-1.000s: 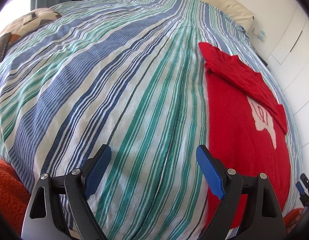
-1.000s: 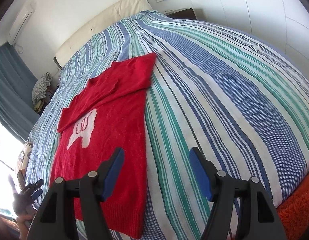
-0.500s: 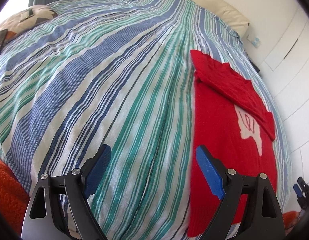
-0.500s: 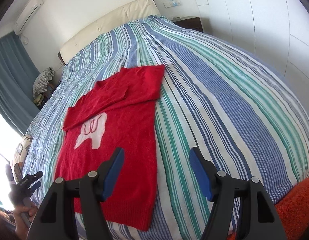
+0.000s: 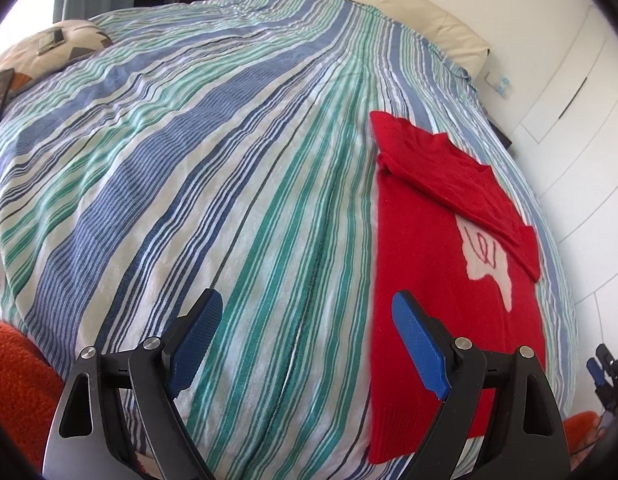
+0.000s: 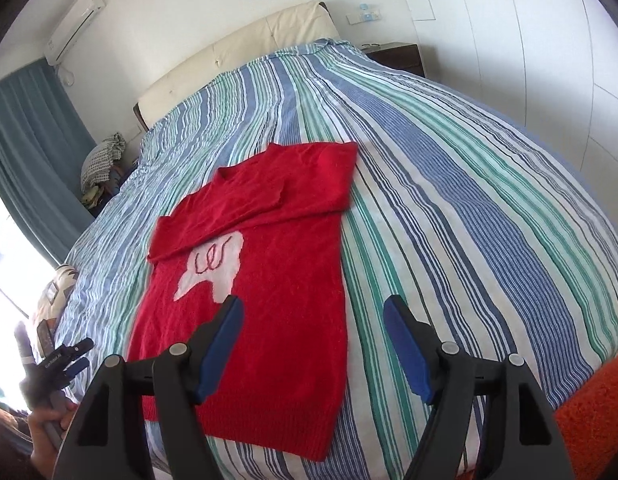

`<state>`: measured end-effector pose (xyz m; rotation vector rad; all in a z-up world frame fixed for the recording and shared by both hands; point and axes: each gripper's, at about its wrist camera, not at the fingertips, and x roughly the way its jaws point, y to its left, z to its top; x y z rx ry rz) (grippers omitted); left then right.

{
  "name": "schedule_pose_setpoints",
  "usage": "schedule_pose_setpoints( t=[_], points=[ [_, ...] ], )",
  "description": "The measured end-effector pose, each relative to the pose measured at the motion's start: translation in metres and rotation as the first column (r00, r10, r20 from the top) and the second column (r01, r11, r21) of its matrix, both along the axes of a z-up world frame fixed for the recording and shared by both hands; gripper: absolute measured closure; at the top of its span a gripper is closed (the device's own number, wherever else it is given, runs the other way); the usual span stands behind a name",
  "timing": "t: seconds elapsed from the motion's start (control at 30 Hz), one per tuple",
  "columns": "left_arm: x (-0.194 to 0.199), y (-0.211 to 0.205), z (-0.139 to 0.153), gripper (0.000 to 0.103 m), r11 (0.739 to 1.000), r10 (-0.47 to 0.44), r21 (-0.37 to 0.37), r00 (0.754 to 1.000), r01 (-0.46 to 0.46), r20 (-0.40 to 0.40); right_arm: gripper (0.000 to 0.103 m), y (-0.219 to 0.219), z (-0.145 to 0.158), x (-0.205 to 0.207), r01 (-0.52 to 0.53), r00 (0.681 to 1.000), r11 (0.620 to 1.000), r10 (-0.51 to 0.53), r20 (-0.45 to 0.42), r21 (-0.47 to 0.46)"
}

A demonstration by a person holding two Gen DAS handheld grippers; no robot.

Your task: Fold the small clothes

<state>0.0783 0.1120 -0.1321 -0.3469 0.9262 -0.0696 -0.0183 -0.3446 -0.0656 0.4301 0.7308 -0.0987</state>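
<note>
A red sweater [image 6: 265, 292] is lying flat on a striped bed [image 6: 469, 216], sleeves already folded across its chest. Both grippers, left [image 5: 307, 344] and right [image 6: 313, 348], are hovering above with fingers wide, the right's having just opened further, holding nothing; the body fold is remaining.

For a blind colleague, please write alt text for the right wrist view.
A red sweater with a pale motif lies flat on a striped bedspread, its sleeves folded across the chest. The open right gripper hovers above its hem, holding nothing.
</note>
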Motion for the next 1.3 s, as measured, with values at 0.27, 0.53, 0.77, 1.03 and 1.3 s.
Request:
schedule_pose_setpoints(
  t=[0.27,0.53,0.77,1.03,1.3],
  points=[
    [-0.010,-0.032,-0.011,0.017,0.981,-0.186,-0.075,0.980,0.180,-0.078,0.030,-0.047,-0.001,-0.012,0.045,0.998,0.992,-0.039,-0.053,0.114],
    [-0.025,-0.078,-0.042,0.051,0.934,-0.357,-0.076,0.910,0.349,-0.209,0.030,0.017,-0.071,-0.008,-0.183,0.927,0.929,0.272,-0.258,0.322],
    [-0.020,-0.084,-0.039,0.099,0.936,-0.352,-0.080,0.901,0.343,-0.254,0.099,0.018,-0.107,0.013,-0.107,0.890,0.944,0.231,-0.394,0.311],
    [0.034,-0.058,0.032,0.100,0.914,-0.265,-0.343,0.959,0.216,-0.102,0.099,-0.017,-0.041,0.045,-0.072,0.970,0.911,0.158,-0.183,0.406],
    [0.214,-0.098,0.069,0.099,0.948,-0.222,-0.239,0.975,0.210,-0.024,0.099,-0.039,0.009,0.218,-0.072,0.996,0.959,0.085,-0.036,0.273]
  ],
)
